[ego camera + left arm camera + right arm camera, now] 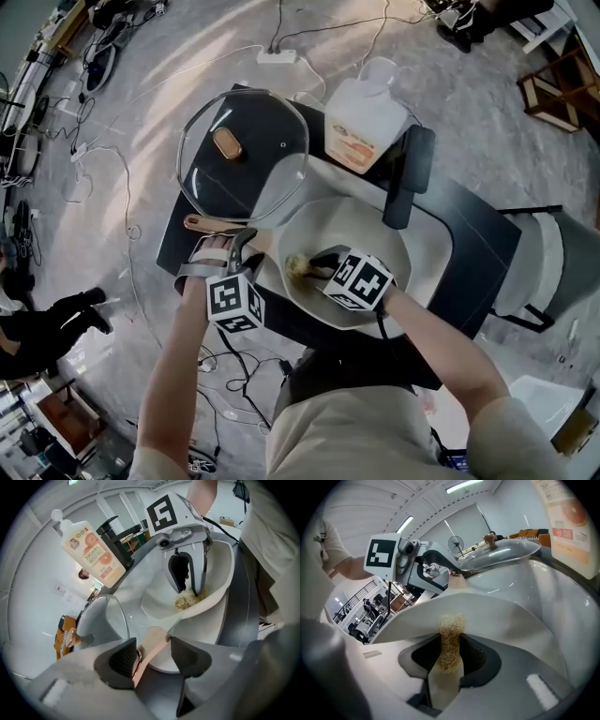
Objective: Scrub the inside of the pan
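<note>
My right hand-held gripper (451, 656) was clenched on a fibrous scrub pad (450, 634), which rested against the inside of the white pan (370, 225) on the dark table (469, 234). My left hand-held gripper (151, 657) stood released, jaws apart around the pan's handle (154, 639), which lay against one pad only.

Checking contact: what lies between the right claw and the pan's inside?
A scrub pad, clamped in the right claw, against the pan; the right gripper view shows it.
</note>
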`<action>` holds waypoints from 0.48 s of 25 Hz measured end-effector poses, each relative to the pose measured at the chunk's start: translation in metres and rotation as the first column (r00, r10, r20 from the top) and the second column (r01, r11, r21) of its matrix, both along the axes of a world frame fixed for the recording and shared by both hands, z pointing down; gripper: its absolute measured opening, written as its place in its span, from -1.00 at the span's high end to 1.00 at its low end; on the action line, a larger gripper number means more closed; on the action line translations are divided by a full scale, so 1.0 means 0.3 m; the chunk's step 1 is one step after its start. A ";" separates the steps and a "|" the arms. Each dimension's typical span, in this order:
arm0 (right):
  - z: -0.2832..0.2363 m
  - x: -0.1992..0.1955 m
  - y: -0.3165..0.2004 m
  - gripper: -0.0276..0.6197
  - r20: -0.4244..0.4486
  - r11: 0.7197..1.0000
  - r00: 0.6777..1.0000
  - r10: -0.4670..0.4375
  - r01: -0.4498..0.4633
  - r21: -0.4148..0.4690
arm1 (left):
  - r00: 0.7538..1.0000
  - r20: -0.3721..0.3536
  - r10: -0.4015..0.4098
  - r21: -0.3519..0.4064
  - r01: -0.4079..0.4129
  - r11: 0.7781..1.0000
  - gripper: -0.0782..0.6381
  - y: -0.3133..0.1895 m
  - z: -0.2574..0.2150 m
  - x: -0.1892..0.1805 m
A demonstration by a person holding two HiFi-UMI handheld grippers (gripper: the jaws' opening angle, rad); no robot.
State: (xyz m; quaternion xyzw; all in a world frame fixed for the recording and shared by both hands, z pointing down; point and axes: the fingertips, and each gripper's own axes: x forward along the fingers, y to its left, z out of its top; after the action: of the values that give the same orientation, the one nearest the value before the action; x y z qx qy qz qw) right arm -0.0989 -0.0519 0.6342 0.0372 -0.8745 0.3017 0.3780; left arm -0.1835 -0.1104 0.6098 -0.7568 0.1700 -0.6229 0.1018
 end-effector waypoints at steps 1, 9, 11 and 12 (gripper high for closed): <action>-0.003 -0.008 -0.014 0.52 0.009 1.000 1.000 0.010 -0.011 0.020 | 1.000 -0.004 0.002 -0.001 -0.002 1.000 0.12 -0.001 0.000 0.001; 0.056 -0.039 -0.221 0.52 -0.039 0.952 0.990 0.136 -0.120 0.283 | 1.000 -0.010 0.015 -0.027 -0.015 1.000 0.12 0.003 -0.002 0.001; 0.108 0.001 -0.269 0.53 -0.115 0.928 0.980 0.160 -0.110 0.355 | 1.000 -0.012 0.017 -0.029 -0.017 0.999 0.12 0.001 -0.003 0.002; 0.135 0.031 -0.292 0.53 -0.158 0.918 0.971 0.178 -0.106 0.383 | 1.000 -0.013 0.017 -0.030 -0.017 0.999 0.12 0.001 -0.003 0.002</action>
State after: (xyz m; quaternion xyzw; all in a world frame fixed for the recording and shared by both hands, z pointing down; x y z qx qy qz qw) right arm -0.0895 -0.1394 0.6746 0.2004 -0.8706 0.1525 0.4228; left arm -0.1828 -0.1102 0.6088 -0.7635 0.1549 -0.6197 0.0948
